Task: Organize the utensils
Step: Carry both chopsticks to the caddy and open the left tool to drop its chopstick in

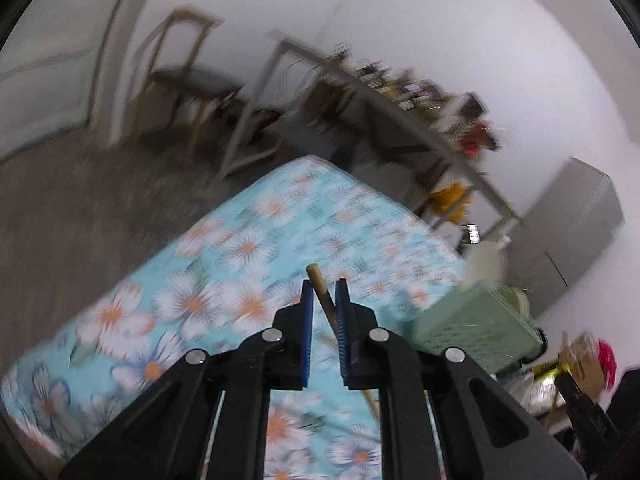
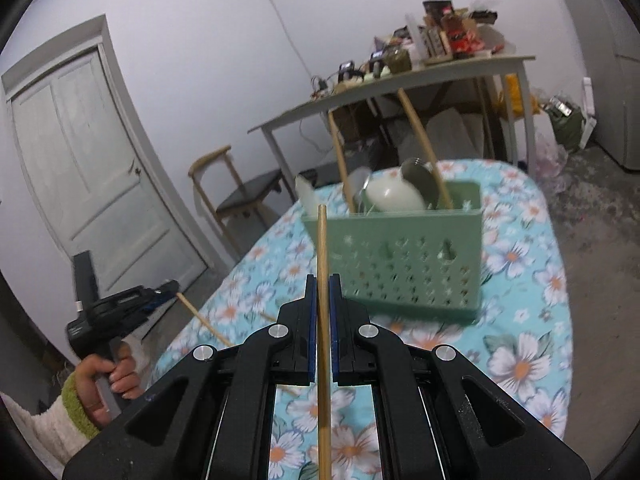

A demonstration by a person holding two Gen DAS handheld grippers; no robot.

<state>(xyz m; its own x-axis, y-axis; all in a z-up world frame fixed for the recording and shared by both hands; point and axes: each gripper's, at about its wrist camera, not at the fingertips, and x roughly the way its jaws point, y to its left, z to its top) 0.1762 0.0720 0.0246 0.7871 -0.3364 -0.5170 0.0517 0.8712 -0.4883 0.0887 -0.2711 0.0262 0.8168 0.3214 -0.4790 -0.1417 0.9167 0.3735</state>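
Left gripper (image 1: pixel 324 292): pinching chopstick (image 1: pixel 320 286), left of caddy (image 1: pixel 472 320).
Right gripper (image 2: pixel 322 292): pinching stick (image 2: pixel 322 264), before caddy.

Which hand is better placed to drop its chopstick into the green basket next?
Probably the right. Its tool grips a chopstick with the green basket directly ahead. The left tool faces past the basket, which sits off to its side.

walls: white | door (image 2: pixel 96 168) (panelled) | floor (image 2: pixel 592 240): grey | chair (image 2: pixel 236 192): wooden
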